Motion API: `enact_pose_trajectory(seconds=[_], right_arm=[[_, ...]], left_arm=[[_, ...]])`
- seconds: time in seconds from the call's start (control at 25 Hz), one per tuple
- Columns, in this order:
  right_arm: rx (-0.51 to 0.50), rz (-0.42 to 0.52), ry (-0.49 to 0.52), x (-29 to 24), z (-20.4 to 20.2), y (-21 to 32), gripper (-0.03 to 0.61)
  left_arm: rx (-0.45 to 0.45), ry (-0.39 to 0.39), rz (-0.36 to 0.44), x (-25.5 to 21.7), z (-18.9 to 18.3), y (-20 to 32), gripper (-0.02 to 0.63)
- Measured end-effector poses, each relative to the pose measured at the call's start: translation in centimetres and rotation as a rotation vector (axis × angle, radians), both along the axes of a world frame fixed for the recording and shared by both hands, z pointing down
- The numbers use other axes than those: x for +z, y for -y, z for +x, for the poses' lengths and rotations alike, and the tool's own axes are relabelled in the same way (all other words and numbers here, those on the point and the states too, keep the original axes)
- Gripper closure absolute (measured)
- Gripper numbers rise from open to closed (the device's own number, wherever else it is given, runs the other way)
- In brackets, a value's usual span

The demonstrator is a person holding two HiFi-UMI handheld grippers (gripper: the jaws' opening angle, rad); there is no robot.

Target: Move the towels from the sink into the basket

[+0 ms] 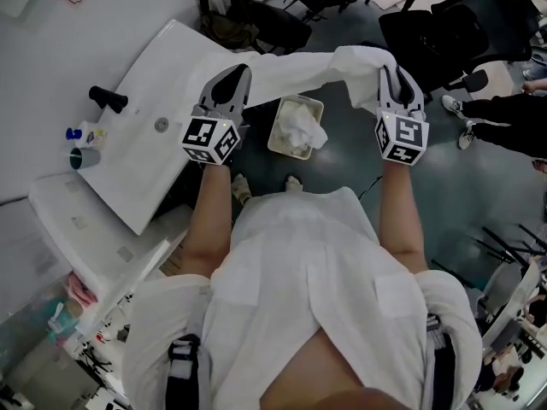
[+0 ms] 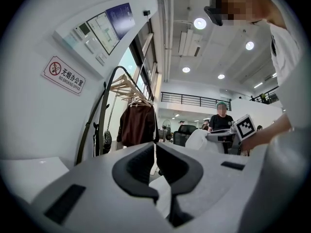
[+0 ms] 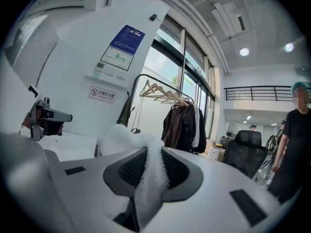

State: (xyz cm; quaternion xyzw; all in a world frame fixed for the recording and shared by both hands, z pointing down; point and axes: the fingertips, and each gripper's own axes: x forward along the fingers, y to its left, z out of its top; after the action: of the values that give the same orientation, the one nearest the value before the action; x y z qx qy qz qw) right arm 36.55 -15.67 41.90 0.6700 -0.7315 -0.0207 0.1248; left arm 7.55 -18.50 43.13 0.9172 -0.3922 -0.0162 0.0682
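A white towel (image 1: 299,68) hangs stretched in the air between my two grippers, above the floor basket (image 1: 275,131). My left gripper (image 1: 238,73) is shut on one end of it; in the left gripper view its jaws (image 2: 155,147) stand almost together with white cloth (image 2: 164,198) showing in the slit. At the other end, my right gripper (image 1: 395,73) is shut on the bunched towel, and fluffy cloth (image 3: 150,178) fills the gap between its jaws (image 3: 154,152). The basket holds another crumpled white towel (image 1: 301,126). The white sink (image 1: 145,161) lies to the left.
A black faucet (image 1: 108,99), a small bottle (image 1: 79,133) and a blue cup (image 1: 84,157) stand at the sink's left side. Black office chairs (image 1: 453,24) and a person's legs (image 1: 504,114) are at the right. A coat rack with a dark jacket (image 3: 182,123) stands ahead.
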Motion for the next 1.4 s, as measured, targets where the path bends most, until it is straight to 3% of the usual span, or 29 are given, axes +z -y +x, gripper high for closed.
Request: enact_pose_trajectory(seconds=[0.2, 0.44, 0.84, 1.4], right_arm=[[0.036, 0.016, 0.007, -0.4, 3.4, -0.5, 0.477], [0.015, 0.023, 0.007, -0.2, 4.1, -0.9, 0.477], [-0.165, -0.093, -0.030, 5.3, -0.8, -0.6, 0.489], [-0.106, -0.165, 0.057, 8.6, -1.1, -1.6, 0.489]], left_arm=[[0.010, 0.002, -0.004, 0.2, 1.9, -0.1, 0.594], [0.021, 0.011, -0.007, 0.4, 3.4, -0.4, 0.595], [0.015, 0.023, -0.023, 1.3, 3.2, -0.9, 0.595], [0.002, 0.025, -0.036, 2.0, 1.3, -1.0, 0.594]])
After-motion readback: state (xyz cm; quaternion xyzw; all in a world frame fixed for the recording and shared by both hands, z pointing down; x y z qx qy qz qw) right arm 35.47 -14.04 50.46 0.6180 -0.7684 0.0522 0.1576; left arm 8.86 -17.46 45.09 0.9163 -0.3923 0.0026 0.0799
